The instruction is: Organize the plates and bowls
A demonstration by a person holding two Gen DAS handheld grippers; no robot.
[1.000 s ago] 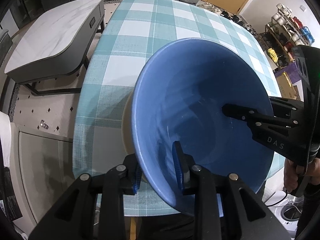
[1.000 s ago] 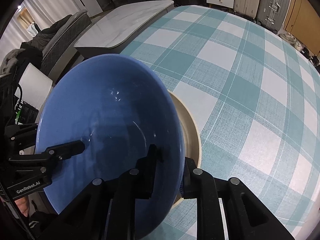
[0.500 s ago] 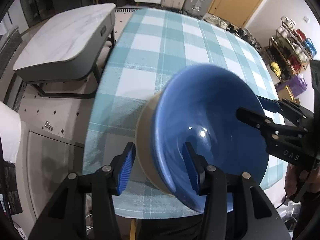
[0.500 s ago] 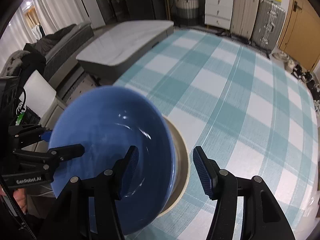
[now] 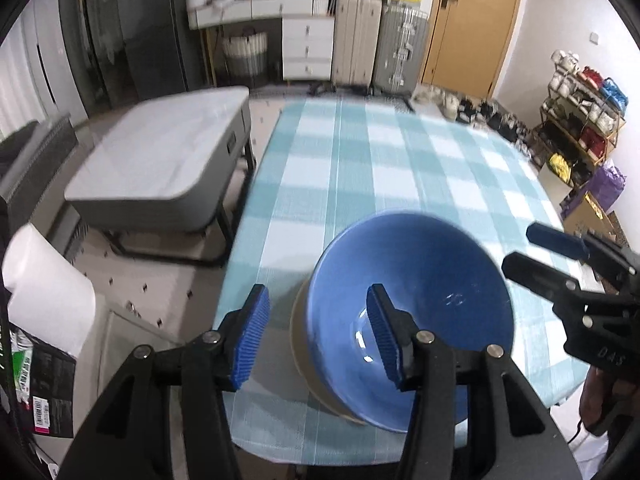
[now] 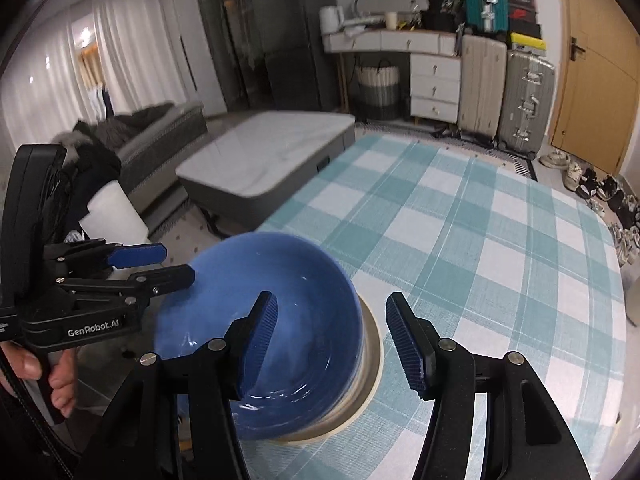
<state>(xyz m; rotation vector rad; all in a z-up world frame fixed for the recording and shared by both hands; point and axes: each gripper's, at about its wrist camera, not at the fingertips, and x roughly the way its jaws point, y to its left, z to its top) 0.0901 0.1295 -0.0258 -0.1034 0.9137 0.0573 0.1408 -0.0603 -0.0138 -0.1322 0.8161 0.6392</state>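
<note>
Both wrist cameras look down from close above the blue bowl (image 5: pixel 412 300) (image 6: pixel 256 312), left-hand view from its left, right-hand from its right; both share the checked table (image 5: pixel 380 168) (image 6: pixel 480 240).

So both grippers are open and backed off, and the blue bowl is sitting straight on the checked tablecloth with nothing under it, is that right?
Not quite. The blue bowl does not sit straight on the checked tablecloth: it rests on a beige dish, whose rim shows beneath it in the right wrist view. The rest holds: the left gripper and right gripper are both open, off the bowl.
</note>
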